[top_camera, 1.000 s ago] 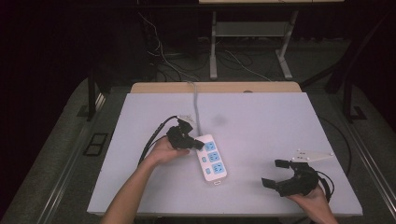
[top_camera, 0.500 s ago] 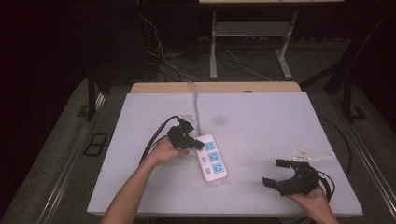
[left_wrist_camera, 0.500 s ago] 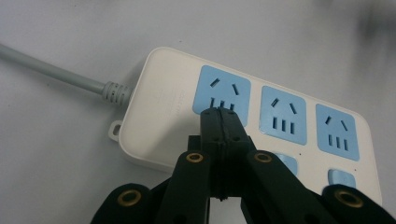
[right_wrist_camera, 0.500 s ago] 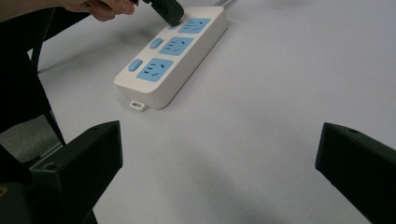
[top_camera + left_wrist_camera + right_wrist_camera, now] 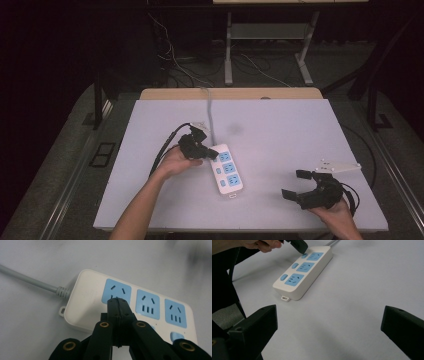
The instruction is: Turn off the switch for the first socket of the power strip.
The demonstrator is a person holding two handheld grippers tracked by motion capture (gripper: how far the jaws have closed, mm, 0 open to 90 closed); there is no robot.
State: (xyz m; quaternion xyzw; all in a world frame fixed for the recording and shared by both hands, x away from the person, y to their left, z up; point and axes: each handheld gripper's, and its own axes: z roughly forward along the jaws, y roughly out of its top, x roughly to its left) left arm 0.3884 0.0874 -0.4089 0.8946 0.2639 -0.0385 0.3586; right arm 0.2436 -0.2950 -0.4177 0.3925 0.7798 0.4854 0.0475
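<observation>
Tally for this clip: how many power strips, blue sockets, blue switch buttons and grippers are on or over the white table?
White plastic power strip: 1
Blue sockets: 3
Blue switch buttons: 3
Black grippers: 2, the left gripper shut at the strip, the right gripper open
Total: 9

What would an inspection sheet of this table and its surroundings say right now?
Surface: pale table, bare apart from the job's thing.
Job's things: white power strip with three blue sockets and three switches, lying flat.
Clutter: nothing seen.
Grippers: left gripper shut, tips over the strip's cable-end switch; right gripper open, empty, apart from the strip.
Cables: grey strip cord runs off the far edge; black gripper cable trails left.
Surroundings: dark room, metal stand legs, loose floor wires.
</observation>
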